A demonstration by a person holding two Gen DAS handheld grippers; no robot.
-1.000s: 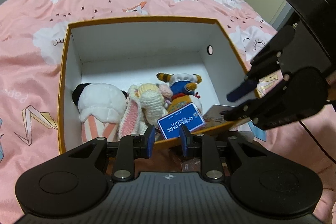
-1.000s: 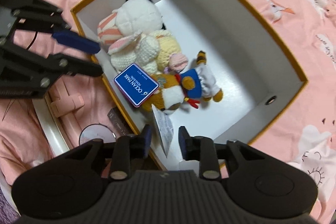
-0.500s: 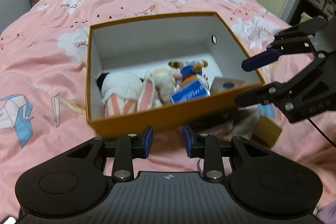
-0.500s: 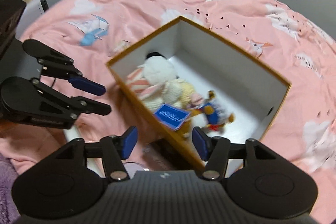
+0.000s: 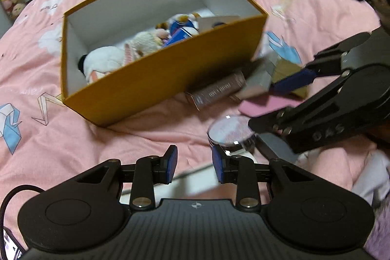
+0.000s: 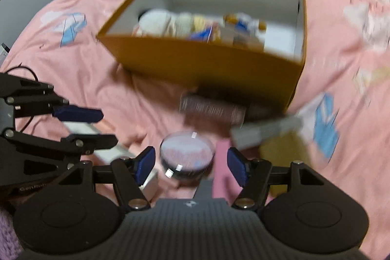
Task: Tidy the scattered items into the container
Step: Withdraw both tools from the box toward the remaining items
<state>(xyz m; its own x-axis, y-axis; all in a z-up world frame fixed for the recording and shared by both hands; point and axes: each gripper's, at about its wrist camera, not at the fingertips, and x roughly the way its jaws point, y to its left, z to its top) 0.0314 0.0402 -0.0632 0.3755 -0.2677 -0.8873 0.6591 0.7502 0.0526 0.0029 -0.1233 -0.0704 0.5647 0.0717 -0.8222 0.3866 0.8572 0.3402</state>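
On the pink quilt (image 5: 80,138) sits the box (image 5: 151,87), orange outside and white inside, at about eleven o'clock from the left gripper (image 5: 194,161). Soft toys (image 5: 107,60) are heaped along its near wall, a white one at the left end, a cream one beside it, then a blue-and-white one toward the right; a card (image 5: 214,21) leans at the right end.

The left gripper points down at the quilt, its jaws apart and opening, with nothing between them. At its one o'clock, just past the right fingertip, lies a round jar (image 5: 231,130) with a clear lid. At the box's near right corner, at about one o'clock, a dark tube (image 5: 214,91) lies on its side against the box wall. Right of the tube sit a grey carton (image 5: 258,79) and a tan carton (image 5: 287,70), touching each other, with a pink flat piece (image 5: 263,104) in front of them.

The right gripper (image 6: 192,163) comes in from three o'clock in the left view. In its own blurred view its jaws stand wide and opening, the jar (image 6: 187,155) lying between the pads (image 6: 145,163) without either pressing on it. The pink piece (image 6: 220,169) runs just right of the jar. The box (image 6: 207,65) is at twelve o'clock, the tube (image 6: 212,110) before it, and the left gripper (image 6: 102,126) at nine o'clock.
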